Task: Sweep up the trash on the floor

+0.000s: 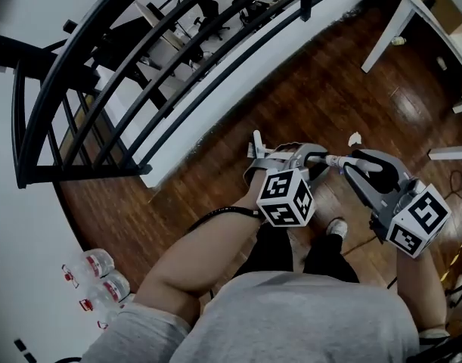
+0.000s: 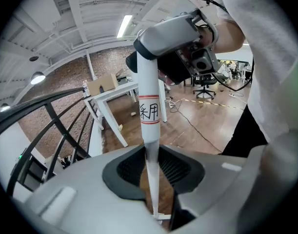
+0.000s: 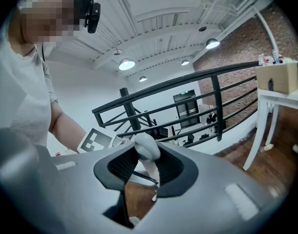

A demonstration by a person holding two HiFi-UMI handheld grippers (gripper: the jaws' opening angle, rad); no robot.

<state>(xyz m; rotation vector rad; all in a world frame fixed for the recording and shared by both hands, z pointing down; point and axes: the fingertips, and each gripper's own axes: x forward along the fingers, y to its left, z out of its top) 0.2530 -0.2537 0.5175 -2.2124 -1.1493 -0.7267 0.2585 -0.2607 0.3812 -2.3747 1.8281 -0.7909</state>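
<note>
Item: left gripper (image 1: 315,157) (image 2: 151,167), grey, with marker cube, at frame centre in the head view; jaws clamped on a white tubular broom handle (image 1: 338,159) (image 2: 149,106) that carries a white label with red bands and black characters. In the left gripper view the handle rises from between the jaws toward 12 o'clock, where the right gripper holds its top. Item: right gripper (image 1: 361,165) (image 3: 146,167), grey, with marker cube, at 3 o'clock of the left one; jaws clenched round the rounded white end of the same handle (image 3: 146,147). The two grippers face each other along the short stretch of handle bare between them. Item: small white crumpled scrap of trash (image 1: 355,138), lying on the dark wooden plank floor (image 1: 306,89) at 12 o'clock of the right gripper, near it but apart, touching neither gripper nor handle. Item: black metal railing (image 1: 140,74), curving from 9 o'clock to 12 o'clock. Item: white table leg (image 1: 386,29) at 1 o'clock. Item: clear plastic bottles with red labels (image 1: 102,267), at 8 o'clock beside the white wall, well apart from the scrap. Item: brown cardboard box (image 3: 278,77) on a white table, at 3 o'clock in the right gripper view.
</note>
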